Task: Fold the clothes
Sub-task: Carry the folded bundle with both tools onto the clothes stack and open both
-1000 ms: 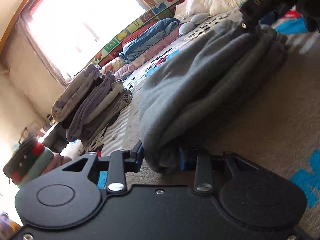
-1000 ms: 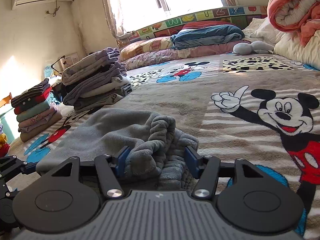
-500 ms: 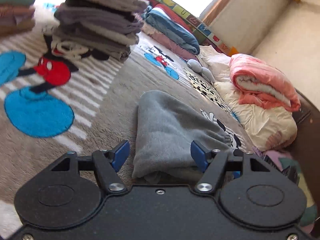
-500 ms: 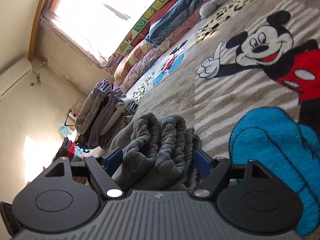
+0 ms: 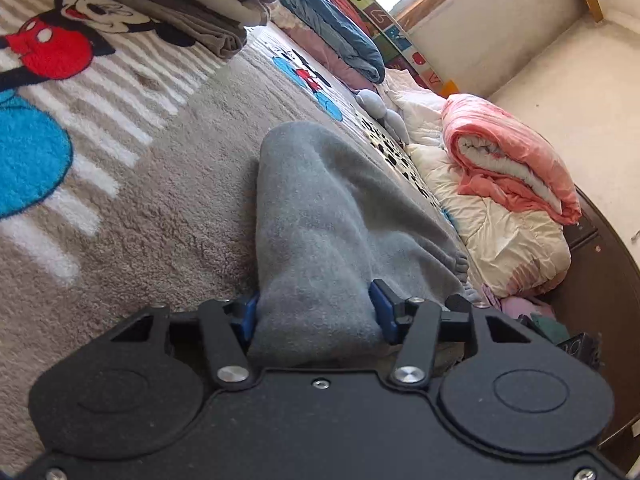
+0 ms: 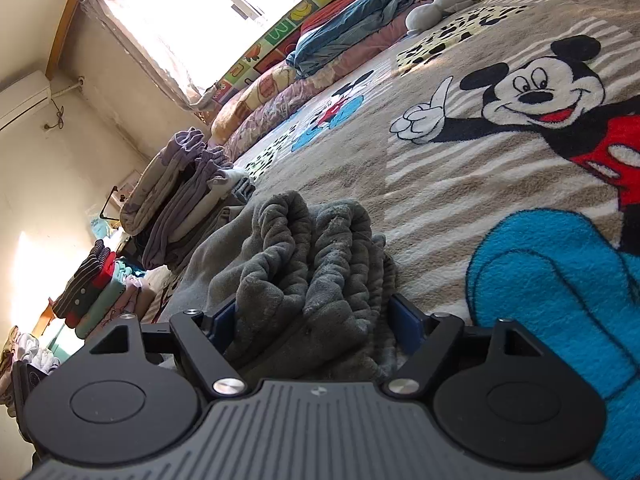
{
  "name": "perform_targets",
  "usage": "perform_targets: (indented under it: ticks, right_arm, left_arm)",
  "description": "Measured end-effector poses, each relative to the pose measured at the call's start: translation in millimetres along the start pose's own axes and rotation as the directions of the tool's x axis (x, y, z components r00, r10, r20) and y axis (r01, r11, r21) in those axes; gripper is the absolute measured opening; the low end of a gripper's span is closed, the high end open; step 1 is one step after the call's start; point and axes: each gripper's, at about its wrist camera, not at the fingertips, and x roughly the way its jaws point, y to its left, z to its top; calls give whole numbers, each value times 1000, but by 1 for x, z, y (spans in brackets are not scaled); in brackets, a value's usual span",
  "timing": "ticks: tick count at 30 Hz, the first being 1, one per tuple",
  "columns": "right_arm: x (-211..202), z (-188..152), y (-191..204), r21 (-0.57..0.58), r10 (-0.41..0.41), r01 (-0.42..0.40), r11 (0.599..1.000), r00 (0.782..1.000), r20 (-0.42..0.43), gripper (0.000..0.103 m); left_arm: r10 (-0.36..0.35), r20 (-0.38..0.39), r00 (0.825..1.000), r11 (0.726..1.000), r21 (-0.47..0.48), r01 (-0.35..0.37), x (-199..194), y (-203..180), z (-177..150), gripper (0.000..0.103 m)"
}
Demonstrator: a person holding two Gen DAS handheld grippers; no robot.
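Both grippers rolled, left gripper (image 5: 314, 316) fingers closing on grey garment (image 5: 320, 216)

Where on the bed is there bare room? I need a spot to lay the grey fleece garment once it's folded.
Free: the cartoon-mouse blanket beside the grey fleece garment, toward the large mouse print. Crowded: the stack of folded grey clothes, the folded blue quilt along the window side, and the rolled pink duvet.

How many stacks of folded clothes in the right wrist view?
2. A grey and purple stack on the blanket's far-left part, and a striped, red and green stack lower left, beyond it. More may be hidden past the frame's left edge.
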Motion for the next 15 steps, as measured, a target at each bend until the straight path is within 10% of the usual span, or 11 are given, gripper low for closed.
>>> perform_targets:
  ticks: [9,15]
  right_arm:
    - [-18,-4,50,-11,182,-182,983,976,122,56]
    - [21,-40,60,-36,14,-13,999,1000,23,75]
  left_arm:
    - [-39,131,991,998,-46,45,-75,17,32,45]
    - [15,-15,1000,981,-191,-17,-59,58,28,68]
